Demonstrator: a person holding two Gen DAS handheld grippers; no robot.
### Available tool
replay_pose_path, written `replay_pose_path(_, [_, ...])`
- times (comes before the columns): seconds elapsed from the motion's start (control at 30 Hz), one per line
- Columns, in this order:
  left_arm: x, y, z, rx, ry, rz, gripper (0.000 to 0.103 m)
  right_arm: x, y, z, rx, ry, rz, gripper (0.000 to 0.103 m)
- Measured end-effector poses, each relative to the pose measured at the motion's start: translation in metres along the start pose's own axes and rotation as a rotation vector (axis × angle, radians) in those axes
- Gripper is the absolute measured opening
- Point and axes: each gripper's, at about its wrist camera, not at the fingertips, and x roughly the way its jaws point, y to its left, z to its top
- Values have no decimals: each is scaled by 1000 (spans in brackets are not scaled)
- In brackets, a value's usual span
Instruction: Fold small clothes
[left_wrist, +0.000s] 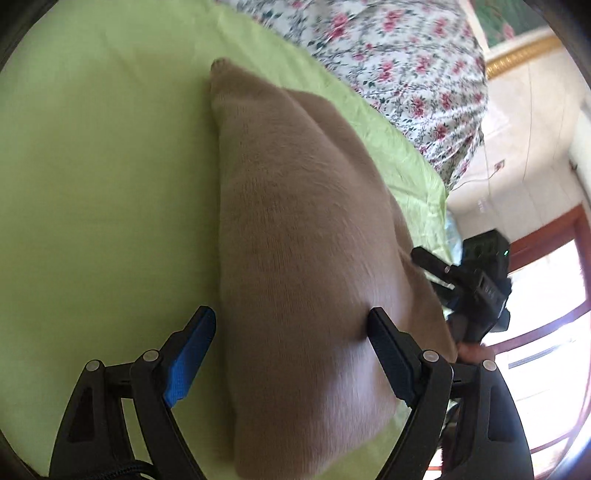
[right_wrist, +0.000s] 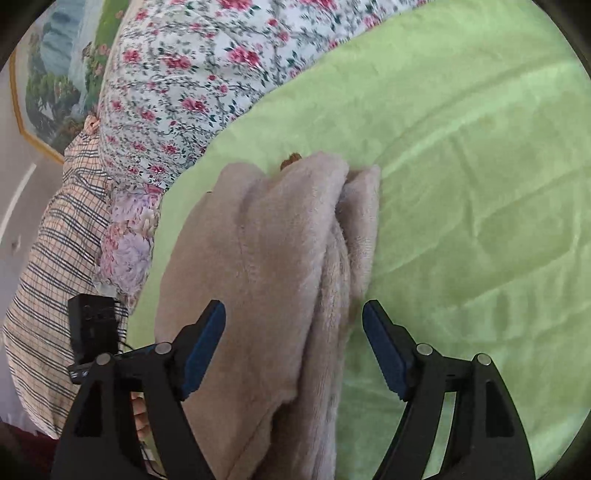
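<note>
A beige fleece garment (left_wrist: 295, 203) lies folded in a long strip on the green sheet (left_wrist: 92, 166). My left gripper (left_wrist: 291, 314) hangs open over its near part: the blue-padded left finger stands beside the garment's edge over the sheet, the right finger over the fleece. Nothing is pinched. In the right wrist view the same garment (right_wrist: 277, 229) shows stacked layers along its right edge. My right gripper (right_wrist: 294, 306) is open above those layers, and its pads press on nothing. The right gripper's black body (left_wrist: 476, 288) shows at the garment's far side.
A floral quilt (left_wrist: 406, 55) is bunched along the back of the bed (right_wrist: 192, 66). A plaid pillow (right_wrist: 48, 258) and a flowered cushion (right_wrist: 129, 240) lie at the left. The green sheet (right_wrist: 480, 184) stretches bare to the right. A framed painting (right_wrist: 55, 74) hangs behind.
</note>
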Motion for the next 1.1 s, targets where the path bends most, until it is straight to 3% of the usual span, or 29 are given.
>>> replay_pose_path(0.1, [17,4,10,-10,15,-20,90,10,-3,2,-1,24,-8,77])
replay_pose_path(0.17, [27,1,13,33,15,-31,81,17,3,0,-21,46,-8,76])
replay_pose_path(0.23, [35,-1,12,50,28,-24,65,27,11,-4,-35,100,-9,45])
replay_pose_path(0.27, [36,-1,12,54,27,-26,63,28,15,-5,-46,94,-31,45])
replay_pose_path(0.33, [24,-1,9,67,8,-44,53,20,27,-9,-73,59,-39,34])
replay_pose_path(0.4, [3,-4,5,88,-16,-49,51,13,45,-16,-95,29,-16,32])
replay_pose_path(0.57, [-71,3,-12,139,-91,10,51,35,102,-43,-172,29,78,31])
replay_pose_path(0.8, [-163,51,-48,146,-140,106,51,93,163,-73,-216,90,218,31])
replay_pose_path(0.87, [-172,72,-59,120,-136,111,53,111,172,-81,-224,119,224,31])
replay_pose_path(0.97, [-167,112,-75,49,-77,133,60,137,176,-97,-252,172,137,34])
replay_pose_path(1.07, [-178,128,-83,16,-100,79,67,132,171,-97,-221,174,144,42])
replay_pose_path(1.1, [-185,128,-84,21,-117,78,68,126,170,-94,-217,176,111,50])
